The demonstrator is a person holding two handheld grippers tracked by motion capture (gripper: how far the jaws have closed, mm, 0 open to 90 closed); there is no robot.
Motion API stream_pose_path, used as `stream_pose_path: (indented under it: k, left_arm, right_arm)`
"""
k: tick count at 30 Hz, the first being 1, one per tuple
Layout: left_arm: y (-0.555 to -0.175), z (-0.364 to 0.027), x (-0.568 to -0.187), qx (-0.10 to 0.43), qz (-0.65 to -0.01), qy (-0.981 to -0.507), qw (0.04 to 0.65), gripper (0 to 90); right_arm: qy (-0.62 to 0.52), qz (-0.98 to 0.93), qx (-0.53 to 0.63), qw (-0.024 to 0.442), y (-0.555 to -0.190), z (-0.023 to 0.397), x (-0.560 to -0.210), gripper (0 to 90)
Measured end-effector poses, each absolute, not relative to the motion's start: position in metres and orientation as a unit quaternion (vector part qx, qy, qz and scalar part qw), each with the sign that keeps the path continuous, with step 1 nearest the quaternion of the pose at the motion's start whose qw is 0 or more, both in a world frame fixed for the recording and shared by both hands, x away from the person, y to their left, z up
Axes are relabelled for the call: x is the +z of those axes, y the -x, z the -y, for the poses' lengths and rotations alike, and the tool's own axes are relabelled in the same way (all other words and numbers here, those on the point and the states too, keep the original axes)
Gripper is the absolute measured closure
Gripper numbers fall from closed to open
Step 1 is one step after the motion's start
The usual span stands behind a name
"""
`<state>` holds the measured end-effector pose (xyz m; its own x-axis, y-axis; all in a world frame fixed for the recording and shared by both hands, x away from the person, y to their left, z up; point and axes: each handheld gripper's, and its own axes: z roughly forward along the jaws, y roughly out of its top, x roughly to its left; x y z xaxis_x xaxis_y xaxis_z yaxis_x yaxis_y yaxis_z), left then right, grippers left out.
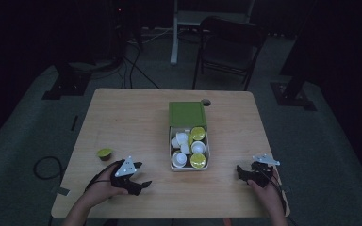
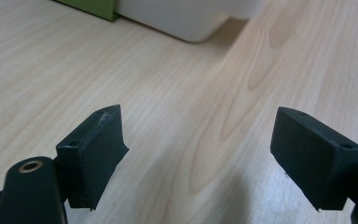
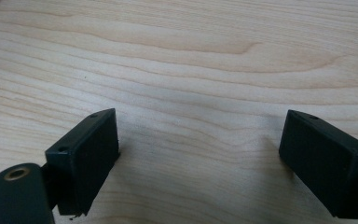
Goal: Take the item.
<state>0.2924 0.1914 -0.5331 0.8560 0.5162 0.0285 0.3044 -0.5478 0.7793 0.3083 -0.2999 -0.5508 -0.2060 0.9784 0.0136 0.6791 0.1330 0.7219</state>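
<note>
Two claws rest low over the wooden tabletop (image 1: 132, 117), both gaping wide with nothing between the jaws. Left claw (image 1: 139, 175) sits near the front edge, just right of a lone green-lidded capsule (image 1: 105, 153) standing on the wood. Right claw (image 1: 241, 172) lies well apart, past the white box (image 1: 189, 167) of green and white capsules with its green lid (image 1: 187, 113) folded back

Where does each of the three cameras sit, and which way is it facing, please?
High view: above the person's side, looking forward and down on the table; both forearms, left gripper, right gripper.
Left gripper view: on the left gripper, looking along its open jaws toward the white box.
Right gripper view: on the right gripper, facing bare tabletop.
Shared: the box.
</note>
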Motion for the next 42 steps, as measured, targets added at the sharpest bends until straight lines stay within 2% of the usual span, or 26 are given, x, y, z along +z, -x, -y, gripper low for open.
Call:
stream_pose_path:
  k: [15,24,42]
  left_arm:
    - [-0.289,-0.187,-0.545,0.12,-0.225,-0.893,0.371,17.8]
    - [-0.291,-0.185,-0.546,0.104,-0.232,-0.894,0.369,17.7]
    - [-0.29,-0.182,-0.546,0.101,-0.232,-0.896,0.364,11.8]
  right_arm:
    - [-0.582,-0.712,0.309,0.242,-0.308,0.3,-0.551,11.3]
    - [-0.582,-0.713,0.309,0.242,-0.308,0.3,-0.551,11.3]
    - [-0.581,-0.713,0.308,0.242,-0.308,0.3,-0.551,11.3]
